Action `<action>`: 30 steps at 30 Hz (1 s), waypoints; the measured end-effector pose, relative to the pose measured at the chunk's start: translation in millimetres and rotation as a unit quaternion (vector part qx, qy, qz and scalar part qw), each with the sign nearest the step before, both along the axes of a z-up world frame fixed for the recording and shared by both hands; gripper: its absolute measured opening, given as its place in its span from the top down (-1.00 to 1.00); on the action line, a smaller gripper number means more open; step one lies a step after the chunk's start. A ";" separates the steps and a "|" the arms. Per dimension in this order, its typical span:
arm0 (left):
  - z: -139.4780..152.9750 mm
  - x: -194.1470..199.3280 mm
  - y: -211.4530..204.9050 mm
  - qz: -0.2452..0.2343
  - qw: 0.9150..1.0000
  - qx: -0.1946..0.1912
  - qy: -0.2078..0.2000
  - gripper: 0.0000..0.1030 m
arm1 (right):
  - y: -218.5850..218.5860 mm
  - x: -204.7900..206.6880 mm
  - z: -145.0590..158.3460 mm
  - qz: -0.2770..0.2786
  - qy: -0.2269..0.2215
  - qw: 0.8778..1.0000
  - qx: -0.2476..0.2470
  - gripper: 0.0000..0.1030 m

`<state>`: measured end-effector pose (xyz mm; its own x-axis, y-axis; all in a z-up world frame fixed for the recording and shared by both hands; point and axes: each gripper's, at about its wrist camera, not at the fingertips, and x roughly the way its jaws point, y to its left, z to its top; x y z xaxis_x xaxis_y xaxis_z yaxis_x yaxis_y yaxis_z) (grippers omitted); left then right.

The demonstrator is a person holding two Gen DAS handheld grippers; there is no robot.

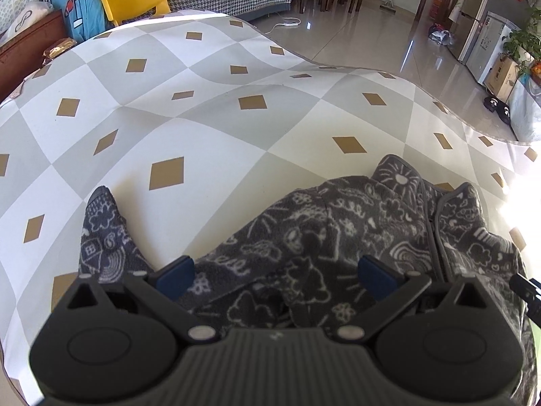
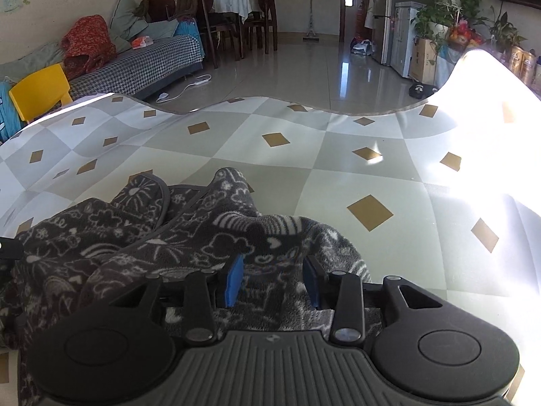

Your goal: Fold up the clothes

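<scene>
I am looking at the dark grey printed fleece garment (image 1: pixel 324 237), which is lying crumpled along the near edge of the tabletop (image 1: pixel 209 128), its trimmed opening pointing toward the far edge and one loose end, perhaps a sleeve, trailing off toward the near-left. Its long axis is running roughly left to right in front of me, across both hand-held grippers. The left hand-held gripper (image 1: pixel 275 279) is sitting over the left part of the bundle with its blue pads spread wide and nothing between them but cloth lying below. The right hand-held gripper (image 2: pixel 273 280) is sitting at the right end of the garment (image 2: pixel 175 237), its pads only part-way apart with a raised fold of fleece between them; I cannot tell whether they are actually nipping it or just straddling it. I am judging the right one to be nearer a usable edge. The near part of the garment is hidden under both gripper bodies, so I cannot make out hem, collar or how many layers are stacked. Sun glare is washing out the right side of the tabletop (image 2: pixel 372 176).
</scene>
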<state>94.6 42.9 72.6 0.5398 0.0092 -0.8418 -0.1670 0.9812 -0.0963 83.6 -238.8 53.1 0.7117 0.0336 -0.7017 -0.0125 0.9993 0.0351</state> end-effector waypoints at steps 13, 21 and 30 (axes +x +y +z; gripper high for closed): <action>-16.7 1.0 -5.9 -0.015 0.999 0.007 0.035 -1.00 | -4.5 5.6 -20.6 -0.014 0.066 0.997 0.038 0.22; -30.7 10.8 -11.6 -0.008 0.999 0.007 0.049 -1.00 | -2.7 11.8 -34.5 -0.021 0.083 0.996 0.024 0.18; -43.7 21.7 -21.0 -0.006 0.998 0.014 0.058 -1.00 | 3.8 18.1 -40.0 -0.024 0.061 0.998 -0.017 0.06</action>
